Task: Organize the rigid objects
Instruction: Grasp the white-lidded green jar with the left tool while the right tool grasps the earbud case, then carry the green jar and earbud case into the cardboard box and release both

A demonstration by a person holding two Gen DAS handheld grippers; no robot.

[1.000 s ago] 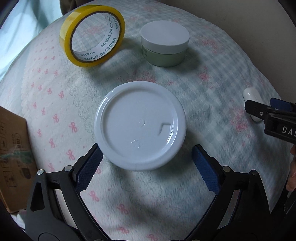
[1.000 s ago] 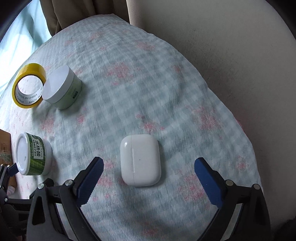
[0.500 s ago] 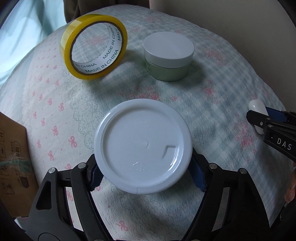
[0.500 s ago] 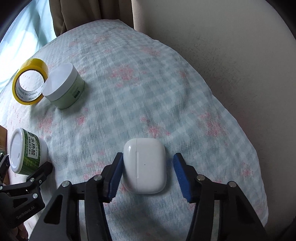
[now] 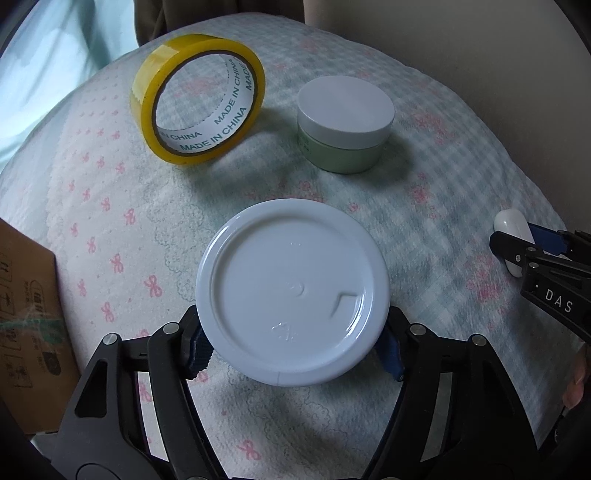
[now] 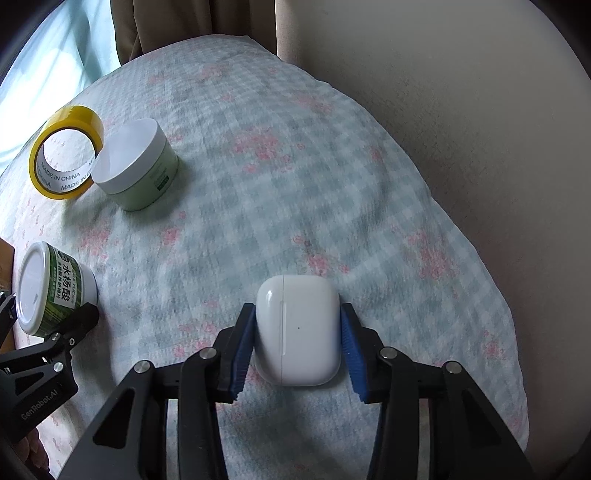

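Observation:
My left gripper (image 5: 293, 354) is shut on a white-lidded jar with a green label (image 5: 291, 291); the jar also shows at the left of the right wrist view (image 6: 48, 288). My right gripper (image 6: 297, 347) is shut on a white earbud case (image 6: 298, 334) that lies on the checked cloth; the case peeks out at the right of the left wrist view (image 5: 511, 236). A yellow tape roll (image 5: 197, 114) stands on edge at the back, also in the right wrist view (image 6: 66, 151). A pale green jar with a white lid (image 5: 345, 123) sits beside it, also in the right wrist view (image 6: 135, 170).
A brown cardboard box (image 5: 26, 325) stands at the left edge. A beige wall (image 6: 461, 110) runs along the right of the cloth-covered surface (image 6: 295, 184). A curtain (image 6: 192, 26) hangs at the back.
Both grippers moved forward and closed: the left one onto the white-lidded jar, the right one onto the earbud case.

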